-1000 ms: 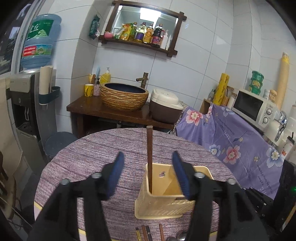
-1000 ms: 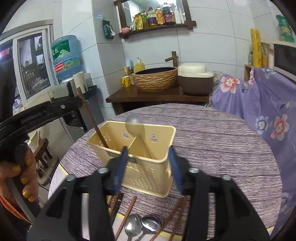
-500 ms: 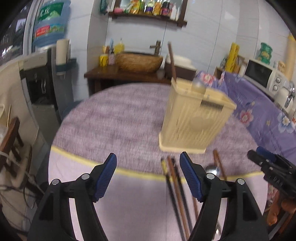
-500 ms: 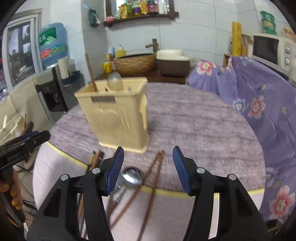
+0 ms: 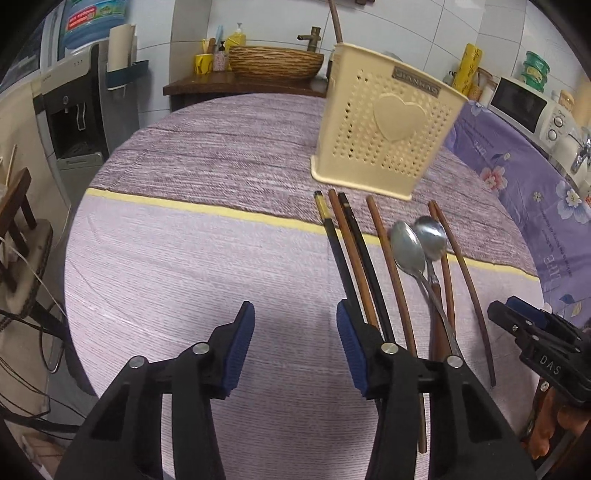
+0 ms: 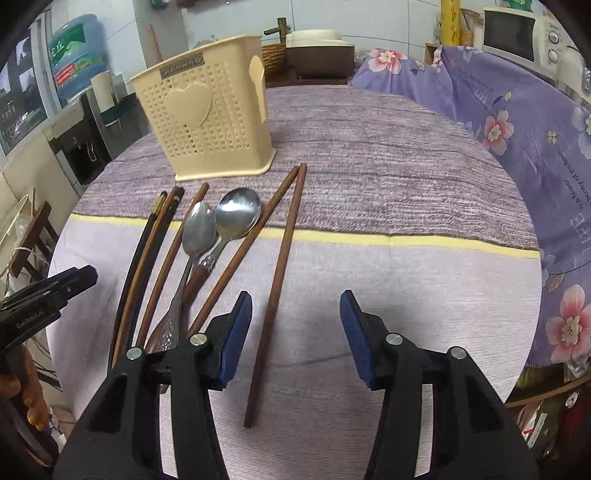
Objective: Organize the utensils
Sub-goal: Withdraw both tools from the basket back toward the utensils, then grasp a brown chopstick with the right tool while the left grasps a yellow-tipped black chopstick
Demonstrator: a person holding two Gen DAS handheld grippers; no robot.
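Observation:
A cream perforated utensil holder [image 5: 388, 125] [image 6: 210, 122] stands on the round purple-clothed table [image 5: 184, 258], with one brown chopstick [image 5: 336, 22] upright in it. In front of it lie several brown and black chopsticks [image 5: 360, 240] and two metal spoons [image 5: 408, 251] [image 6: 238, 214]. My left gripper [image 5: 295, 343] hovers low over bare cloth, jaws closing with nothing between them; its right finger overlaps the black chopsticks' near ends. My right gripper [image 6: 295, 332] is closing too. A brown chopstick [image 6: 275, 291] lies between its fingers near the left pad, and neither pad presses on it.
A water dispenser [image 5: 74, 110] and a wooden stool [image 5: 18, 221] stand left of the table. Behind it are a woven basin [image 5: 275, 64], a rice cooker [image 6: 317, 40] and a microwave [image 5: 524, 107]. Purple floral cloth [image 6: 517, 110] covers the right side.
Both grippers dropped and pulled back from above the holder to the table's near part, tilting downward. The loose chopsticks and spoons now lie right in front. The left jaws narrowed.

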